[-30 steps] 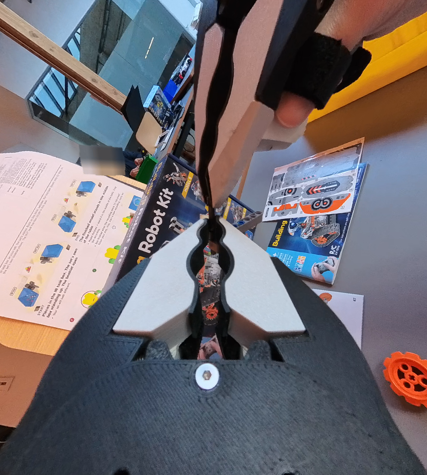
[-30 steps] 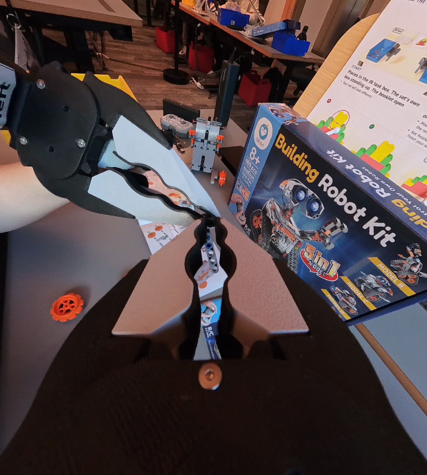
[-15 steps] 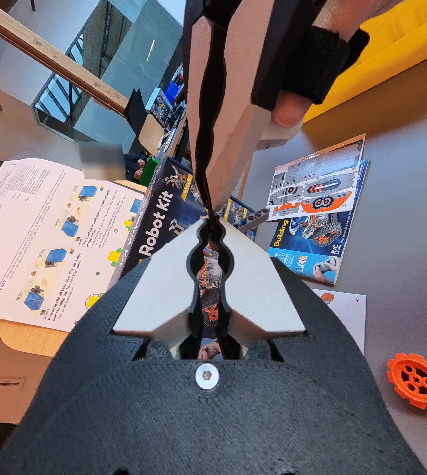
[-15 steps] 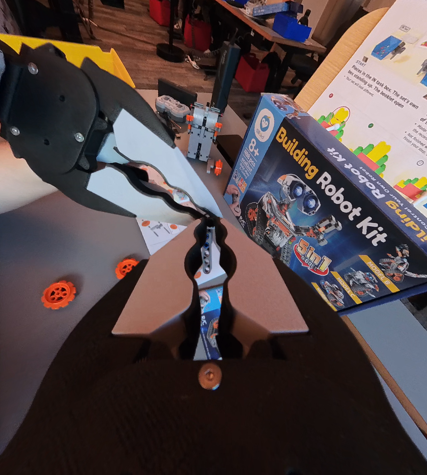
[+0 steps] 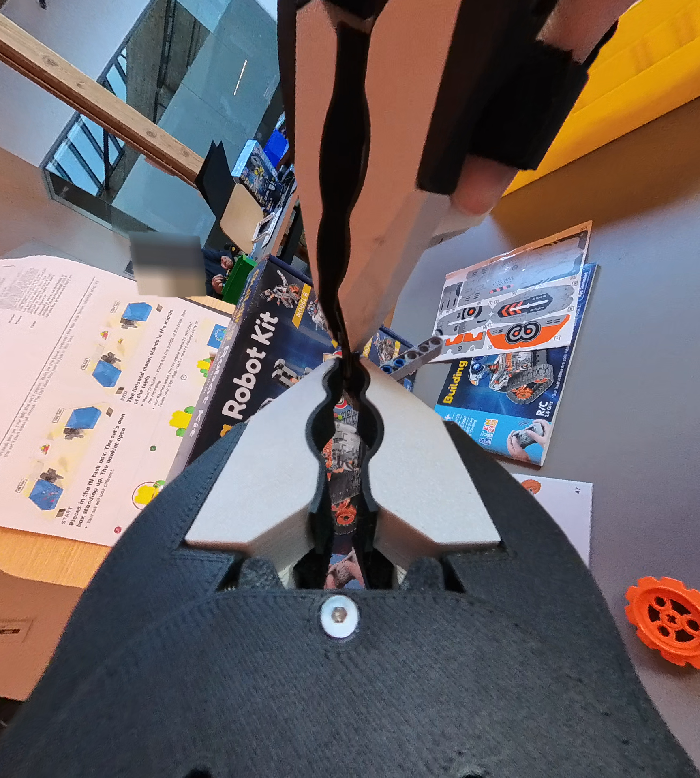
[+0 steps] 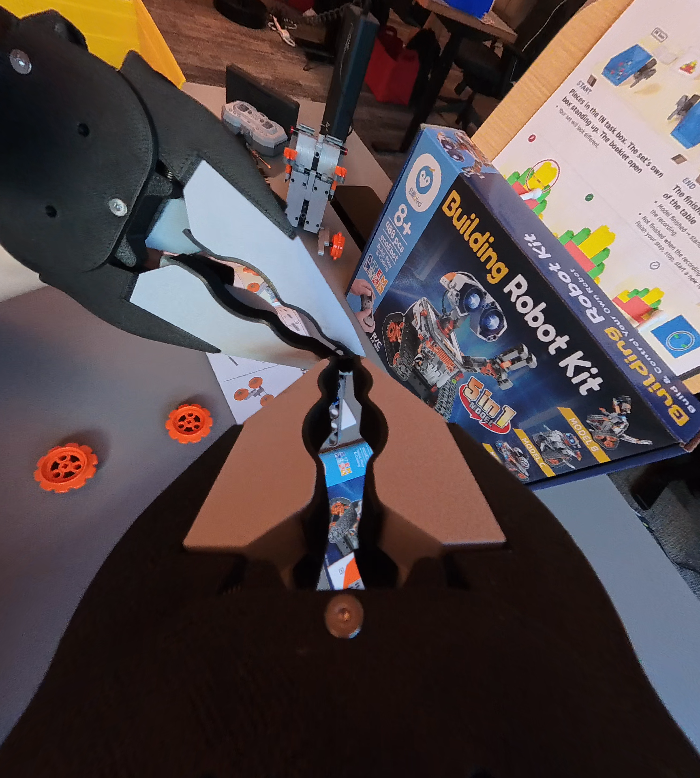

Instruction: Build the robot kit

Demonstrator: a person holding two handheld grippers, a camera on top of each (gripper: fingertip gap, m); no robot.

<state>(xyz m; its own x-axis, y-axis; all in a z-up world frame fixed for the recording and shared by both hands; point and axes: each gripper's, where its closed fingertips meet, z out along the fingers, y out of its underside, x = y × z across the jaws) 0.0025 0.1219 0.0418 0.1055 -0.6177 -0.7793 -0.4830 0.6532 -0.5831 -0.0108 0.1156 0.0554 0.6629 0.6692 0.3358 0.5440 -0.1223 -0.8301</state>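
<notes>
My left gripper point(image 5: 346, 363) and right gripper point(image 6: 342, 363) are both shut, and their tips meet above the grey table point(image 5: 655, 379). A short grey beam with holes point(image 5: 417, 353) carrying blue pins sticks out from where the tips meet. In the right wrist view the beam point(image 6: 336, 414) shows through the gap between my fingers. The exact grip point is hidden by the fingers. The right gripper point(image 5: 344, 343) comes down from the top of the left wrist view. The left gripper point(image 6: 339, 351) reaches in from the upper left of the right wrist view.
A robot kit box point(image 6: 508, 337) leans against an instruction board point(image 6: 634, 168). A booklet point(image 5: 508, 404), a sticker sheet point(image 5: 516, 303) and an open page point(image 5: 563, 505) lie on the table. Two orange gears point(image 6: 66, 467) point(image 6: 189, 423), a grey model point(image 6: 316, 181) and a yellow bin point(image 5: 655, 84) are nearby. Left and right tips are no more than a few centimetres apart.
Both grippers stay shut with tips joined and have moved together with the beam. The right wrist view has tilted down, so a second orange gear now shows.
</notes>
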